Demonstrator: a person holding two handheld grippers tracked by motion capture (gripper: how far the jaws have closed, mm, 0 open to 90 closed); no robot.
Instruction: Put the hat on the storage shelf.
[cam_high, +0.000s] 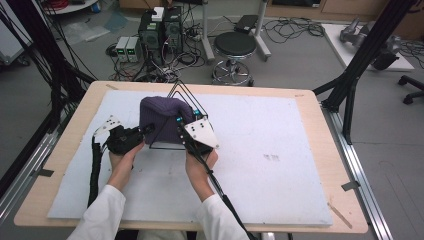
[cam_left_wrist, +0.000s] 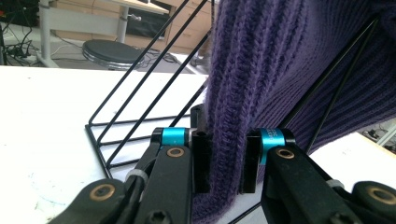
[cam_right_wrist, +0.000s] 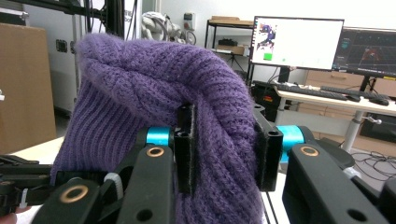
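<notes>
A purple knit hat (cam_high: 159, 116) hangs over a black wire stand (cam_high: 186, 93) on the white mat. My left gripper (cam_high: 147, 129) reaches in from the hat's left side. In the left gripper view, its jaws are shut on the hat's lower ribbed edge (cam_left_wrist: 224, 140), with the wire stand (cam_left_wrist: 140, 102) behind. At the hat's right side, my right gripper (cam_high: 187, 121) is shut on a thick fold of the hat (cam_right_wrist: 154, 79), which bulges between its fingertips (cam_right_wrist: 224, 123). A hand holds each gripper.
The white mat (cam_high: 280, 150) covers most of the wooden table (cam_high: 320, 125). On the floor beyond the table's far edge are a round stool (cam_high: 235, 46) and computer boxes (cam_high: 160, 30). Black frame posts (cam_high: 350, 85) stand at both sides.
</notes>
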